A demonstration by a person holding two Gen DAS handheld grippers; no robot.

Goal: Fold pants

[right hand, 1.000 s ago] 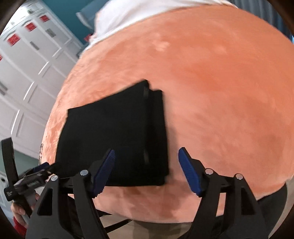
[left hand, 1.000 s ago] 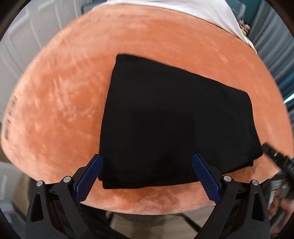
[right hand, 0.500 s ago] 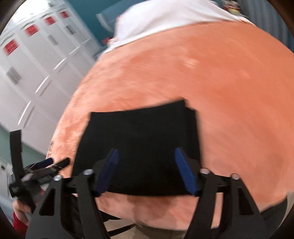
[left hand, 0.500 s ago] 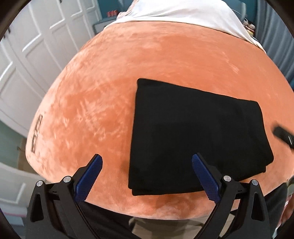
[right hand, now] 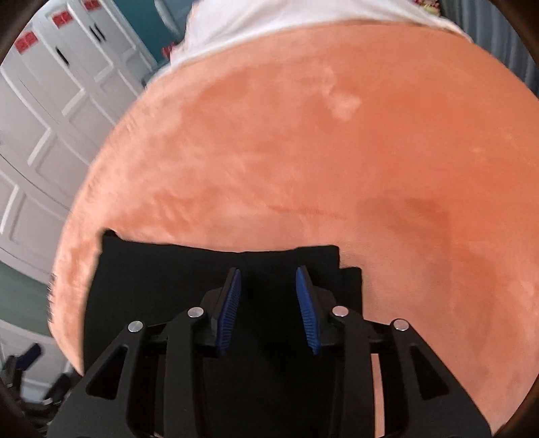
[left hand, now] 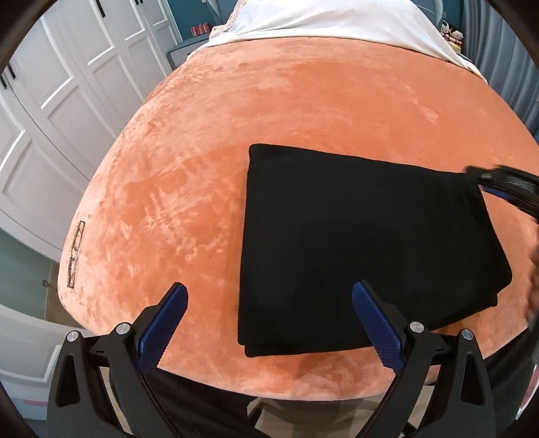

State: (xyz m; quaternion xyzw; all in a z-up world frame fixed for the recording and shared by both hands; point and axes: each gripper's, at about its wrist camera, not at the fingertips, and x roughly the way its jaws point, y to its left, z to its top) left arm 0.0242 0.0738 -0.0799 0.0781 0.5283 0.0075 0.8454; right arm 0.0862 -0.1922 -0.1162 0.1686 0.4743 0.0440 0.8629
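From the left wrist camera, the black pants (left hand: 363, 249) lie folded into a flat, roughly square stack on the orange plush blanket (left hand: 269, 111) that covers the bed, close to its near edge. The left gripper (left hand: 269, 303) hovers above that edge with its jaws spread wide and nothing between them; its right blue pad overlaps the stack's near left corner in the picture, while the left pad sits over bare blanket. At the right margin the right gripper (left hand: 502, 183) reaches in over the far right corner of the stack, blurred. A white sheet (left hand: 337, 20) covers the head of the bed, and white panelled wardrobe doors (left hand: 67, 101) stand to the left.

From the right wrist camera, the right gripper (right hand: 268, 289) is low over the pants (right hand: 161, 279), its jaws at a narrow gap with black cloth showing behind them. The picture is blurred, so whether any fabric is pinched cannot be told. The stack's stepped layers show at its right side, and the blanket (right hand: 337, 151) stretches beyond it.
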